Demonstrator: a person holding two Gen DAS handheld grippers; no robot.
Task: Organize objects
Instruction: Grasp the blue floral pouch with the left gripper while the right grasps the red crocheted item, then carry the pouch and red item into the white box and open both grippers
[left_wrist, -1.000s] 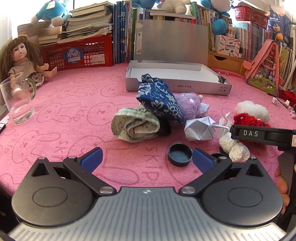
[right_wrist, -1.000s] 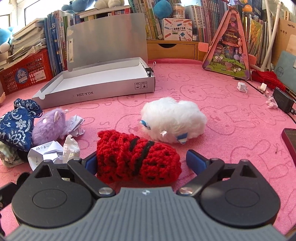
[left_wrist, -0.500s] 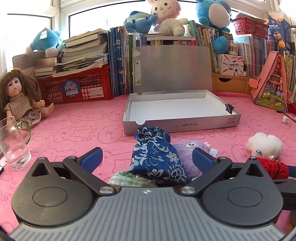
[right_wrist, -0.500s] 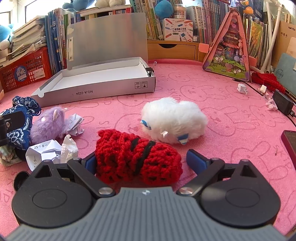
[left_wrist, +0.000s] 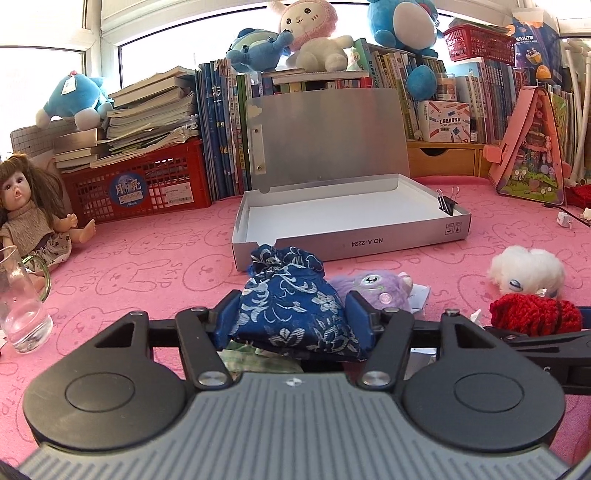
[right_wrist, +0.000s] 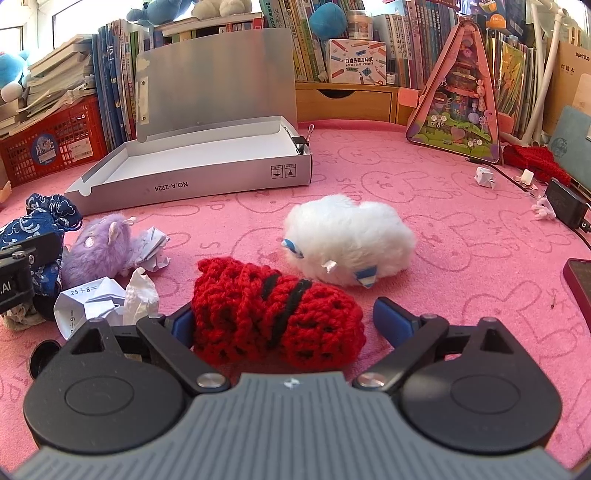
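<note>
Blue pouch (left_wrist: 295, 314) sits between left jaws as they close, pads touching both sides—grip mid-body; right jaws wide, closing around red knit (right_wrist: 277, 317), ungripped.

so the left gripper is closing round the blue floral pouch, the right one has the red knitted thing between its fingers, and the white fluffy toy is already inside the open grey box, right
Not quite. The white fluffy toy is not in the open grey box: the right wrist view shows it on the pink cloth, in front of the box. The rest holds: the left gripper is closing round the blue floral pouch, and the red knitted thing sits between the right gripper fingers.
</note>
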